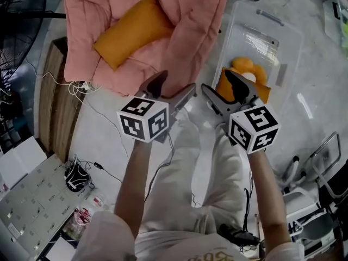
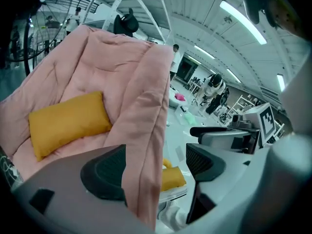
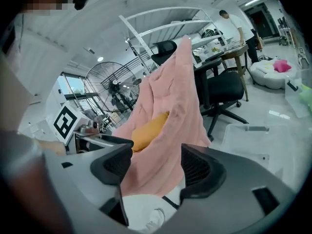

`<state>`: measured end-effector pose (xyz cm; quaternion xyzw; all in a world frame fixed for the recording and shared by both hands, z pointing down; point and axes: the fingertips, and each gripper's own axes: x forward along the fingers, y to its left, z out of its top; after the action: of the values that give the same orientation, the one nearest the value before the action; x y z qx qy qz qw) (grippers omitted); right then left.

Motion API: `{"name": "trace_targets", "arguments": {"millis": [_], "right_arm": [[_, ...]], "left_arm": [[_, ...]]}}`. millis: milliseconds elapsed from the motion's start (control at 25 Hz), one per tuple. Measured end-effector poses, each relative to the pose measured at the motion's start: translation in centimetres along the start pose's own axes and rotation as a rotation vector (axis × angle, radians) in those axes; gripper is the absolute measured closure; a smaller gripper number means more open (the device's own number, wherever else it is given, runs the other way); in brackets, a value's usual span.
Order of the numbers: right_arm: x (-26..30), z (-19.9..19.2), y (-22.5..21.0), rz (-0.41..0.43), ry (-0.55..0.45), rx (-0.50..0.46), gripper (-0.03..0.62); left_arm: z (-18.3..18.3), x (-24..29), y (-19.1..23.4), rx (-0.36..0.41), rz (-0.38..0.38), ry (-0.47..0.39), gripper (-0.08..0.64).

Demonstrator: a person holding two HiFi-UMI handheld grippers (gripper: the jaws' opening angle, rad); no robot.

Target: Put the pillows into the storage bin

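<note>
Both sets of jaws wide and empty, left gripper (image 1: 171, 89) and right gripper (image 1: 222, 86) hang short of the pillow (image 1: 133, 31) on the cushion (image 1: 191, 15), second pillow (image 1: 243, 74) in the bin (image 1: 284, 41), and a careless pinch could snag cushion fabric too and drag it along.

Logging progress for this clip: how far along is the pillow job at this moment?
Done: one orange pillow lies in the clear storage bin. In hand: nothing; the left gripper and right gripper are open and empty. Left: the second pillow, on the pink chair, has to go in.
</note>
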<state>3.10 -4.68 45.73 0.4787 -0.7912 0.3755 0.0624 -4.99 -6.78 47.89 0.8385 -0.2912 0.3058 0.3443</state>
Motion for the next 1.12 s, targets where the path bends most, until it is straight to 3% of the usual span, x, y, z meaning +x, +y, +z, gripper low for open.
{"name": "trace_targets", "arguments": {"millis": [120, 360, 600, 760, 960, 1120], "right_arm": [[1.4, 0.7, 1.6, 0.017, -0.001, -0.034, 0.278], [6.0, -0.7, 6.2, 0.059, 0.088, -0.202, 0.261], [9.4, -0.3, 8.0, 0.053, 0.109, -0.268, 0.256], [12.2, -0.1, 8.5, 0.027, 0.140, -0.322, 0.244], [15.6, 0.0, 9.2, -0.012, 0.161, -0.342, 0.235], [18.1, 0.3, 9.8, -0.032, 0.167, -0.345, 0.230]], "left_arm": [[0.0, -1.5, 2.0, -0.018, 0.038, -0.029, 0.161], [-0.7, -4.8, 7.7, -0.057, 0.109, -0.066, 0.161], [-2.3, -7.3, 13.1, -0.118, 0.163, -0.100, 0.161], [-3.8, -8.3, 16.2, -0.173, 0.160, -0.104, 0.165], [-5.8, -9.2, 20.1, -0.154, 0.168, -0.067, 0.173], [-6.2, -9.8, 23.0, -0.186, 0.175, -0.077, 0.175]]}}
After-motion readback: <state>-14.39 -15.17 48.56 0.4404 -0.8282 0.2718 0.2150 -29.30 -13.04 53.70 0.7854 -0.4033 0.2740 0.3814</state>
